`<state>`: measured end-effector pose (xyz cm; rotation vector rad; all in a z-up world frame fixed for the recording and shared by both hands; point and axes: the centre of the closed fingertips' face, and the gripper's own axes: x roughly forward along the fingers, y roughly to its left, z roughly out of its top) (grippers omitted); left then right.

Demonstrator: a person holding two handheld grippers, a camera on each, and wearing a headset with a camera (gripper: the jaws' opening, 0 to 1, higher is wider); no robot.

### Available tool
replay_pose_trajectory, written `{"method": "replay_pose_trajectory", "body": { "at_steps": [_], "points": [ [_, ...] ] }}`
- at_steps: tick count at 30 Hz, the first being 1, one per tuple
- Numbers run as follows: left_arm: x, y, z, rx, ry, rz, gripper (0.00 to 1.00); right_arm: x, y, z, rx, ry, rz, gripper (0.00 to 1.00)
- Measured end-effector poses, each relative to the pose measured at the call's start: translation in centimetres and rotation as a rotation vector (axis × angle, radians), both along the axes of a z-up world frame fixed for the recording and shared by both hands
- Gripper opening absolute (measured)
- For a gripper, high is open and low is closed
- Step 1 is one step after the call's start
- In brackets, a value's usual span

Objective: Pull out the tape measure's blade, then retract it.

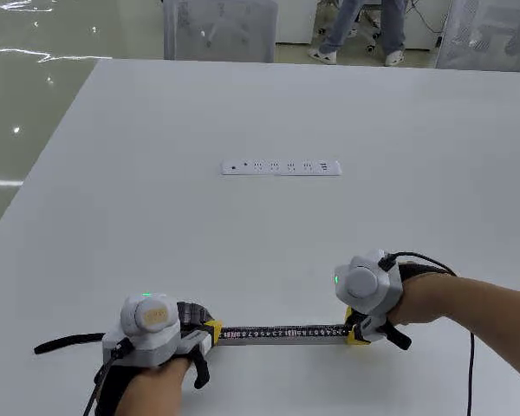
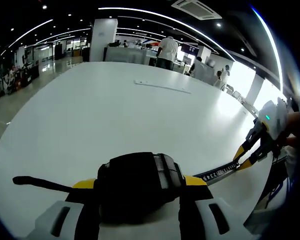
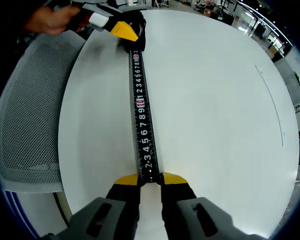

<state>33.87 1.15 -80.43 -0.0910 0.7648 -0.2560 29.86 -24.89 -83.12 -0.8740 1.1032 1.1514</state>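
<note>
My left gripper covers most of the tape measure in the head view. In the left gripper view its black and yellow case sits between my jaws, clamped from both sides, low at the near edge of the white table. The blade lies flat along the tabletop across to my right gripper, whose yellow-tipped jaws are pressed together on its end. The end hook is buried between them and I cannot make it out. A black strap lies on the table to the left of the case. A white power strip lies well apart, mid-table. A grey mesh chair stands beside the table edge. A person's legs show beyond the far side, cut off at the top.
</note>
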Motion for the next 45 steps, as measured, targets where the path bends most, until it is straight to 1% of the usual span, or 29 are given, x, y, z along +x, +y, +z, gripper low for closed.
{"method": "replay_pose_trajectory", "body": {
  "at_steps": [3, 7, 10, 11, 14, 16, 19, 22, 26, 29, 30, 32, 34, 38, 41, 45],
  "points": [
    [0.1, 0.0, 0.0, -0.005, -0.003, -0.004, 0.60, -0.2, 0.1, 0.2, 0.024, 0.006, -0.013, 0.14],
    [0.1, 0.0, 0.0, -0.008, -0.003, -0.003, 0.60, -0.2, 0.1, 0.2, 0.027, 0.007, -0.016, 0.14],
    [0.1, 0.0, 0.0, -0.011, -0.005, -0.005, 0.60, -0.2, 0.2, 0.3, 0.038, 0.016, -0.029, 0.14],
    [0.0, 0.0, 0.1, -0.036, -0.011, -0.019, 0.59, 0.0, 0.3, 0.5, 0.074, 0.024, -0.050, 0.14],
    [0.0, 0.0, 0.1, -0.045, -0.008, -0.026, 0.59, -0.3, 0.5, 0.4, 0.077, 0.028, -0.047, 0.14],
    [0.0, 0.0, 0.1, -0.050, -0.008, -0.027, 0.60, -0.3, 0.5, 0.3, 0.075, 0.018, -0.040, 0.14],
    [0.0, 0.0, 0.1, -0.057, -0.007, -0.027, 0.60, -0.3, 0.7, 0.3, 0.081, 0.016, -0.043, 0.14],
    [0.0, 0.0, 0.0, -0.057, -0.007, -0.033, 0.60, -0.4, 0.8, 0.3, 0.093, 0.021, -0.046, 0.14],
    [0.0, 0.0, 0.0, -0.058, -0.007, -0.033, 0.59, -0.5, 0.8, 0.3, 0.095, 0.021, -0.046, 0.14],
    [0.0, 0.1, 0.1, -0.078, -0.007, -0.043, 0.59, -0.5, 1.2, 0.4, 0.120, 0.022, -0.041, 0.14],
    [-0.1, 0.1, 0.1, -0.086, -0.006, -0.048, 0.59, -0.5, 1.4, 0.4, 0.136, 0.029, -0.040, 0.14],
    [-0.1, 0.1, 0.1, -0.086, -0.005, -0.055, 0.59, -0.6, 1.9, 0.5, 0.162, 0.040, -0.050, 0.14],
    [-0.1, 0.1, 0.1, -0.088, -0.006, -0.054, 0.59, -0.4, 2.1, 0.4, 0.164, 0.030, -0.043, 0.14],
    [-0.1, 0.0, 0.1, -0.087, -0.006, -0.055, 0.59, -0.4, 2.4, 0.4, 0.166, 0.032, -0.044, 0.14],
    [-0.1, 0.1, 0.1, -0.089, -0.005, -0.055, 0.59, -0.3, 2.8, 0.5, 0.184, 0.034, -0.055, 0.14],
    [-0.1, 0.1, 0.2, -0.095, -0.007, -0.054, 0.59, -0.1, 3.4, 0.6, 0.193, 0.028, -0.047, 0.14]
  ]
}}
